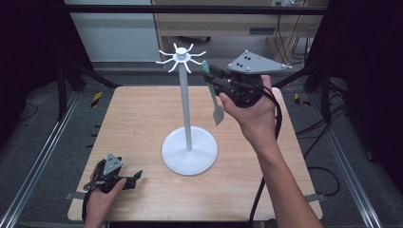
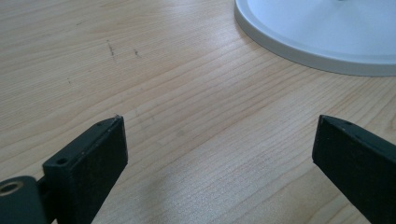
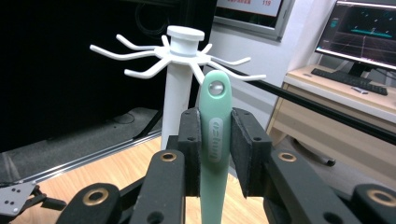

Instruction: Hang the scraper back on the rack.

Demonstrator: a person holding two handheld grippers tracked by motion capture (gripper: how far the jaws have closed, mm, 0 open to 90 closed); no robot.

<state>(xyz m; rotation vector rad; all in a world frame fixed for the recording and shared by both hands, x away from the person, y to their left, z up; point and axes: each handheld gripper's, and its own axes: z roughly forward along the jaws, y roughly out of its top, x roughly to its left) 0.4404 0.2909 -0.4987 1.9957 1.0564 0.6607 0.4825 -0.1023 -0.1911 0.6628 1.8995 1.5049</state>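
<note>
The spatula (image 3: 215,140) is clamped by the right tongs (image 3: 215,140); its hole could miss a hook (image 3: 243,74) and the rack (image 1: 186,109) be tipped. The left tongs (image 2: 219,154) are spread, empty.

Even overhead light, worktop (image 1: 142,123) bright, surroundings beyond its edges near black. Soft faint shadow around white stand base (image 1: 189,153). High view slightly soft, low detail. Left gripper view: wood grain sharp, stand base washed out, near tongs slightly blurred. Right gripper view: spatula handle (image 3: 215,135) crisp, monitors behind glaring, soft.
</note>
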